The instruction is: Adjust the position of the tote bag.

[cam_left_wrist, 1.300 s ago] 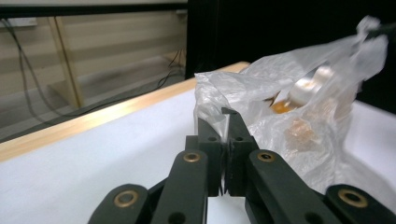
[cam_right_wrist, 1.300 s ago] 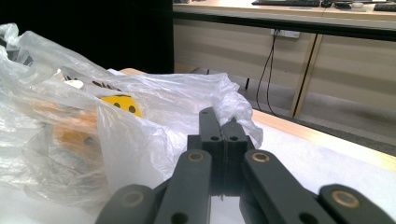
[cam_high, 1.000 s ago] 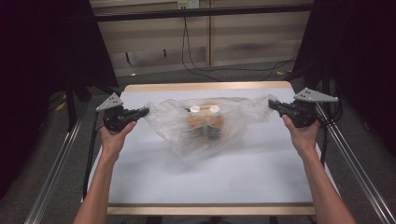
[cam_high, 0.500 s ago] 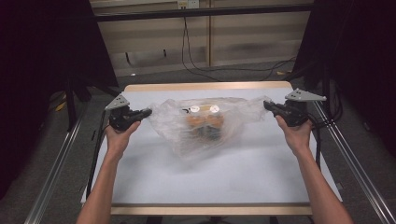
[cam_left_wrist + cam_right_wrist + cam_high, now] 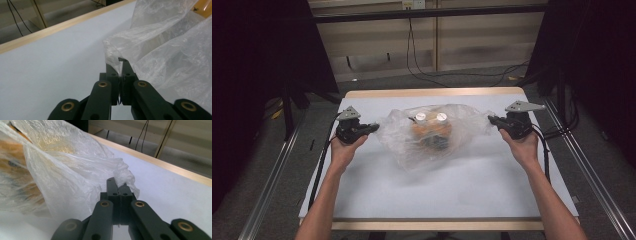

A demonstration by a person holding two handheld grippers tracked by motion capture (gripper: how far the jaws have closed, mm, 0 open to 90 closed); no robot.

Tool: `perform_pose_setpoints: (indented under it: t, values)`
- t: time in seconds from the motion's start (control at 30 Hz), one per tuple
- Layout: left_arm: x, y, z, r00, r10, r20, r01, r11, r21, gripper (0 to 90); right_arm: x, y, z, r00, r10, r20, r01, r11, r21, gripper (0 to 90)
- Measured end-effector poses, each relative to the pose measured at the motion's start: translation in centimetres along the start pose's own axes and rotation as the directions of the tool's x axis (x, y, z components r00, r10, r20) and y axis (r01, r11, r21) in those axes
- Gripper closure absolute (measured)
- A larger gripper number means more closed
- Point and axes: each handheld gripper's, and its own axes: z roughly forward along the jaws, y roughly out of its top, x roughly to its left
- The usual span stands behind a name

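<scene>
Your left gripper (image 5: 121, 65) and right gripper (image 5: 116, 185) each pinch a corner of the clear plastic bag (image 5: 432, 132) near the table's (image 5: 462, 190) far edge. Pull evenly, so the orange white-capped containers (image 5: 430, 129) inside stay centred.

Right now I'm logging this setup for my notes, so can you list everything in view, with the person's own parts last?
Thin clear plastic bag: one, translucent, middle of the table, a corner pinched at each side.
Orange items with round white lids: two lids visible, inside the bag.
White table with pale wooden edge: one, under everything.
Black cables: several, on the floor beyond the table.
Left gripper: black, jaws shut on the bag's left corner.
Right gripper: black, jaws shut on the bag's right corner.
Forearms: two, bare, entering from the bottom.
</scene>
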Motion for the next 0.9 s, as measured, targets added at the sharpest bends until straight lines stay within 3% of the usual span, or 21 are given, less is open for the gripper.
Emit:
perform_pose_setpoints:
  t: [0.1, 0.2, 0.37, 0.53, 0.57, 0.73, 0.83, 0.9]
  values:
    - [-0.3, -0.2, 0.2, 1.0, 0.006, 0.007, -0.006, 0.9998, 0.021, 88.4, 0.1, -0.2, 0.1, 0.9999, 0.0, -0.013, 0.0, 1.0, 0.011, 90.0]
    - [-0.9, -0.3, 0.5, 0.9988, 0.048, 0.014, -0.049, 0.9957, 0.079, 88.4, 0.2, -0.6, 0.0, 0.9993, -0.003, -0.036, 0.004, 1.0, 0.031, 90.0]
    - [-1.3, -0.5, 0.2, 0.9976, 0.056, 0.04, -0.059, 0.9947, 0.084, 88.4, 0.3, -1.0, -0.3, 0.998, -0.007, -0.063, 0.01, 0.999, 0.042, 90.0]
    - [-1.3, -0.3, -0.8, 0.9966, 0.072, 0.039, -0.075, 0.9951, 0.065, 88.5, 0.2, -1.1, -1.0, 0.9976, -0.002, -0.069, 0.004, 1.0, 0.031, 90.0]
    - [-1.3, -0.5, -1.2, 0.9955, 0.094, 0.006, -0.094, 0.9898, 0.107, 88.5, 0.2, -1.2, -1.2, 0.9988, -0.023, -0.042, 0.025, 0.998, 0.053, 90.0]
    - [-0.6, -1.3, -1.3, 0.9976, 0.064, 0.025, -0.067, 0.9908, 0.118, 88.5, -0.7, -2.7, -0.9, 0.9976, 0.022, -0.066, -0.016, 0.996, 0.087, 90.0]
    - [-0.9, -1.4, -0.5, 0.9952, 0.096, 0.016, -0.098, 0.9817, 0.163, 88.4, -0.2, -2.6, -0.4, 0.9984, -0.015, -0.055, 0.021, 0.994, 0.112, 90.0]
    - [-0.7, -1.7, -0.2, 0.9956, 0.091, 0.02, -0.093, 0.9779, 0.187, 88.4, -0.2, -2.9, -0.1, 0.9979, -0.03, -0.058, 0.037, 0.991, 0.132, 90.0]
